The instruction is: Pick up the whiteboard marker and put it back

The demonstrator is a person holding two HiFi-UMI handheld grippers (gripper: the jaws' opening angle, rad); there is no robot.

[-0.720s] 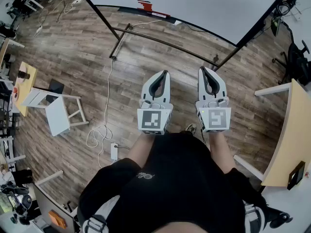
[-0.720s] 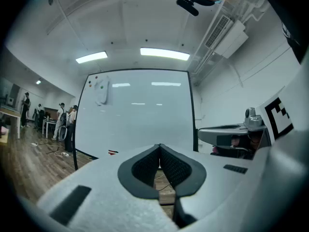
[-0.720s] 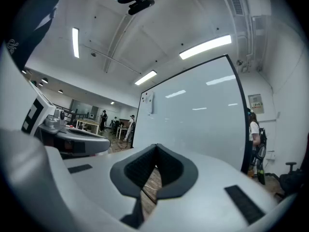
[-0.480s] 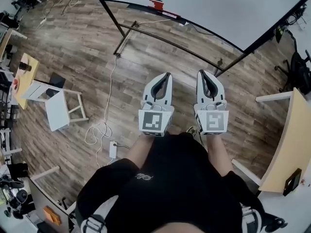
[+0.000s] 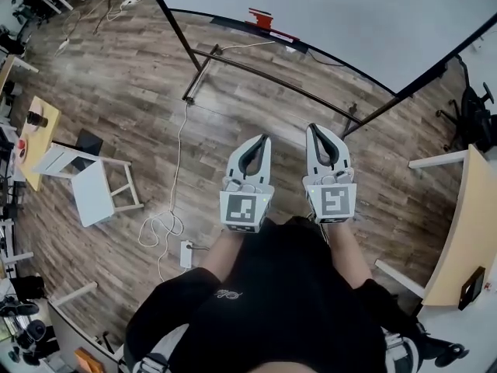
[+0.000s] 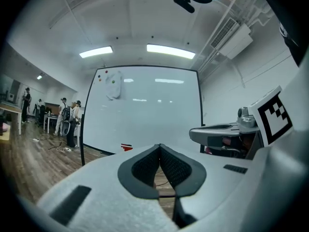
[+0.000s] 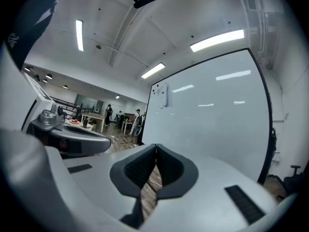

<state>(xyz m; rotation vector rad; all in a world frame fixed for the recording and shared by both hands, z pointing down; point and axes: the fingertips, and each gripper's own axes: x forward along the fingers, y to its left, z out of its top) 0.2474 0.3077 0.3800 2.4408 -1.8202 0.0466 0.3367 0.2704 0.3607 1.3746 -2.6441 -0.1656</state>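
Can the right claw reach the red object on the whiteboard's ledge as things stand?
Probably not yet. The right claw, shut and empty, is close to the person, and wood floor separates it from the red object. Nothing seems to block the way; stepping forward should do.

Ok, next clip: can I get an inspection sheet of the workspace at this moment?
Surface: wooden floor; no worktop in front of the person, only a standing whiteboard.
Job's things: no marker made out; a small red item sits on the whiteboard's ledge, too small to identify.
Clutter: white stool on the floor to the left.
Grippers: left gripper and right gripper are held level side by side, jaws together, nothing between them.
Cables: white cable runs over the floor from the whiteboard's stand to a power strip.
Surroundings: desk at the right edge; people stand far off at the left.
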